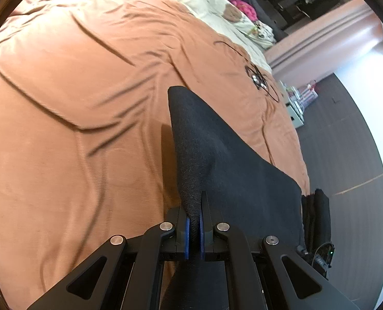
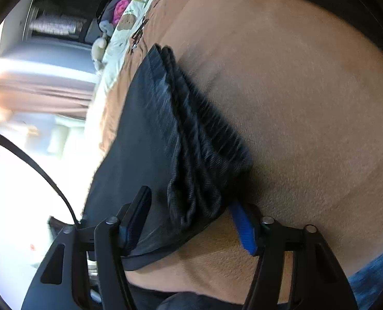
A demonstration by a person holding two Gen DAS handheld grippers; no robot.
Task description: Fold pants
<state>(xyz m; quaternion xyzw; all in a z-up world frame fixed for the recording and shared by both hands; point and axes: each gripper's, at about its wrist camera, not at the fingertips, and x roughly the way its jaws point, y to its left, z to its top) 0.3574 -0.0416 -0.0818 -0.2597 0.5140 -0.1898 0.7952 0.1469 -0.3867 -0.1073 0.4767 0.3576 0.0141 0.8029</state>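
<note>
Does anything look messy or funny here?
Yes. The pants are bunched in thick rumpled layers between the open right gripper, not flat. The left gripper pinches one edge, lifting it off the bed.

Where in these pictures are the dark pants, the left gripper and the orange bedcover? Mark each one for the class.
pants (image 1: pixel 232 160): left wrist view, on the flat dark cloth beyond the fingers.
left gripper (image 1: pixel 194 222): left wrist view, between the blue pads pinching the cloth.
orange bedcover (image 1: pixel 75 90): left wrist view, on a wrinkled bare stretch.
</note>
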